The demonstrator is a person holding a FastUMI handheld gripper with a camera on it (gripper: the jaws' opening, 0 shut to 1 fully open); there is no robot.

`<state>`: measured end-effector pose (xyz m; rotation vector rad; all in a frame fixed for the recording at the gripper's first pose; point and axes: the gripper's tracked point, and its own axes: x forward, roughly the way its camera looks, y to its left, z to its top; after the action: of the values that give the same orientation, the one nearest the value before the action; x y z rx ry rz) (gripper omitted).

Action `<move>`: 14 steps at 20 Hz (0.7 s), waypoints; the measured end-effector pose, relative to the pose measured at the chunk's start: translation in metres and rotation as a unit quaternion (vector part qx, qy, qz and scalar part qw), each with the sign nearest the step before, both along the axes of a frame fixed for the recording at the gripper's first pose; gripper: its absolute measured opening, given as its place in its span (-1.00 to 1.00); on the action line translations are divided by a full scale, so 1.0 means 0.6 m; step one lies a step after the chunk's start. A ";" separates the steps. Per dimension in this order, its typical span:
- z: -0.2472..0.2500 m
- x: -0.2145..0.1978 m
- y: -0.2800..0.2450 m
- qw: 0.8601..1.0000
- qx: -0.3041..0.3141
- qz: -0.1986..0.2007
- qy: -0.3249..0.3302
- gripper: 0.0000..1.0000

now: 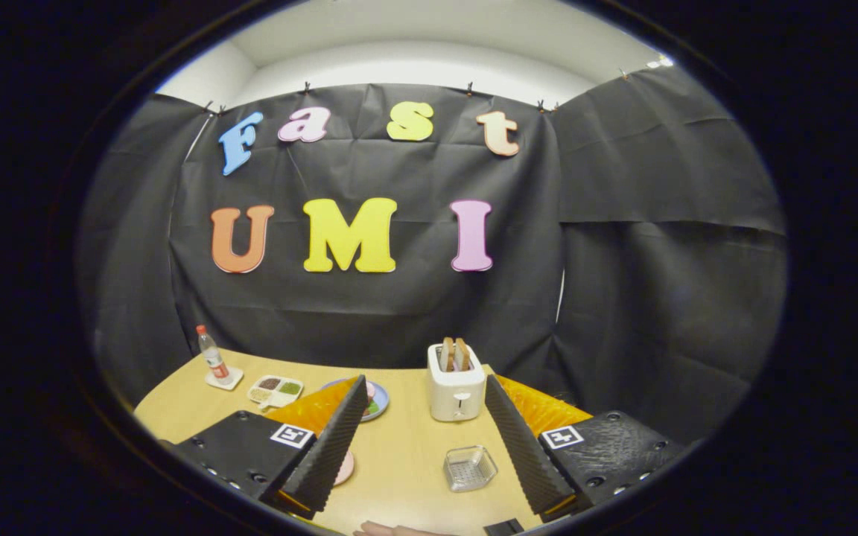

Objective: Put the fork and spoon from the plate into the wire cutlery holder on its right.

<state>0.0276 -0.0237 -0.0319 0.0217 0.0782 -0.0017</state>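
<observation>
Black ribbed fingers [336, 439] of the gripper [423, 443] stand wide apart above the near part of the desk [399, 454], with nothing between them but bare tan surface. A small clear square holder [469, 467] sits on the desk between the fingers, nearer the right one; whether it is wire cannot be told. A pink plate [346, 467] lies at the near side, mostly hidden behind the left finger; fork and spoon cannot be made out on it. Beyond the fingers, toward the far edge, a white toaster [456, 387] stands upright with two slices of toast [453, 353] in its slots. To the toaster's left, a blue plate [377, 402] with food is partly covered by the left finger. Further left sits a white divided tray [275, 388] with three fillings. At the far left corner a clear bottle [211, 356] with a red cap stands on a white coaster [223, 380]. Part of a hand [392, 529] shows at the desk's near edge.
</observation>
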 end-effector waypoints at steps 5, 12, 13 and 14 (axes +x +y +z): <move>-0.020 0.025 0.038 1.000 -0.008 0.027 0.003 0.90; -0.125 0.063 0.162 0.995 -0.026 0.080 0.059 0.90; -0.147 0.069 0.183 0.993 -0.028 0.086 0.071 0.90; -0.171 0.073 0.201 0.992 -0.029 0.093 0.085 0.91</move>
<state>0.0716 0.0970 -0.1347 -0.0446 0.2496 0.1809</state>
